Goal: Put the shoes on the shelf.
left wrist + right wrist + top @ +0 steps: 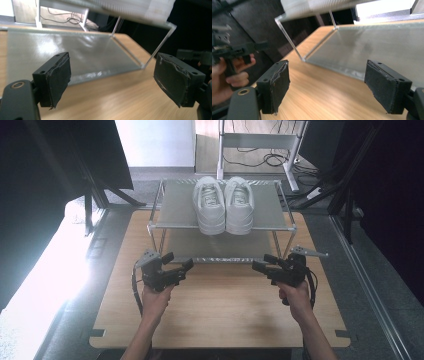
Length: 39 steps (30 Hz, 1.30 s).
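Nearest, person's two forearms enter from bottom over wooden worktop (220, 315). Left gripper (177, 261) and right gripper (261, 262), fingers spread wide, released, nothing between them; both angled inward toward rack, likely so they can approach it together. Just beyond, two-tier metal shoe rack (170, 227), lower shelf bare. Farthest, pair of white sneakers (223, 204) sits side by side on top shelf, toes toward person, well apart from both grippers.

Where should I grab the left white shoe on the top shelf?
Probably grip the left shoe across its heel collar, coming from above at the rear. Its outer side is free, but the right shoe sits tight against the inner side.
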Available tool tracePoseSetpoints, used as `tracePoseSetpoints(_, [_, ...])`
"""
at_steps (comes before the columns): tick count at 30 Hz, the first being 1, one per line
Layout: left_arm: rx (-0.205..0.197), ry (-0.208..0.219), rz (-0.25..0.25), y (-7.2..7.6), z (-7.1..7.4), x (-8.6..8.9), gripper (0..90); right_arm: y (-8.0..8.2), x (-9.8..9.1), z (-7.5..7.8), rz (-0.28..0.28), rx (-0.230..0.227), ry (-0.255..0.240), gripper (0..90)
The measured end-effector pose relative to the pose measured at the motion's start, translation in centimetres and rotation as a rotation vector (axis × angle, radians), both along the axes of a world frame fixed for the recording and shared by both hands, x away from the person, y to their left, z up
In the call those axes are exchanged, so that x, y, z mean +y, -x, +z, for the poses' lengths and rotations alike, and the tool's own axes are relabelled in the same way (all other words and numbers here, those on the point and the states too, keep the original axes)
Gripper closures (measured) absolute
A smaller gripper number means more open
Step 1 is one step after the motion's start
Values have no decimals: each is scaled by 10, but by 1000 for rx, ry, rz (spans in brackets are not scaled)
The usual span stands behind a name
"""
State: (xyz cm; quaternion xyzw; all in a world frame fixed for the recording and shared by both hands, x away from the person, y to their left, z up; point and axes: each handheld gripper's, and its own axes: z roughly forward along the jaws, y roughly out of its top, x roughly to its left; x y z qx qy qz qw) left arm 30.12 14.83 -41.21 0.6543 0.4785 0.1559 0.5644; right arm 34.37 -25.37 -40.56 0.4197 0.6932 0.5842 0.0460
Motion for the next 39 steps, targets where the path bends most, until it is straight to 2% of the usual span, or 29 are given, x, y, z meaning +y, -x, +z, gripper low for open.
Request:
tracePoseSetpoints(7, [30, -80, -14, 20, -23, 3, 115, 15, -6, -18, 7, -9, 100, 156])
tracePoseSetpoints(12, [48, -137, -20, 31, -39, 3, 88, 25, -13, -32, 5, 3, 165, 140])
tracePoseSetpoints(16, [76, -208, -9, 36, -54, 1, 22, 33, -19, -44, -4, 16, 210, 124])
tracePoseSetpoints(19, [93, -265, -5, 40, -66, 0, 0, 37, -23, -53, -9, 30, 268, 79])
tracePoseSetpoints(22, [128, -274, -6, 45, -79, 1, 0, 41, -28, -61, -27, 38, 303, 61])
tracePoseSetpoints(25, [179, -294, -18, 47, -92, 2, 0, 44, -32, -72, -37, 50, 364, 22])
tracePoseSetpoints(28, [223, -348, -25, 47, -105, 0, 0, 46, -33, -82, -35, 63, 416, 3])
tracePoseSetpoints(30, [279, -418, -29, 43, -108, -4, 0, 47, -32, -89, -34, 65, 457, 0])
tracePoseSetpoints(33, [294, -468, -26, 41, -109, -9, 0, 48, -30, -102, -29, 64, 538, 0])
tracePoseSetpoints(34, [291, -503, -21, 41, -109, -12, 0, 48, -29, -106, -19, 73, 562, 0])
tracePoseSetpoints(35, [289, -516, -22, 42, -110, -14, 0, 48, -26, -111, -7, 76, 592, 0])
tracePoseSetpoints(36, [287, -516, -28, 42, -110, -15, 0, 50, -24, -114, -18, 54, 614, 0])
tracePoseSetpoints(39, [289, -516, -27, 42, -110, -15, 0, 50, -22, -115, -32, 44, 613, 0])
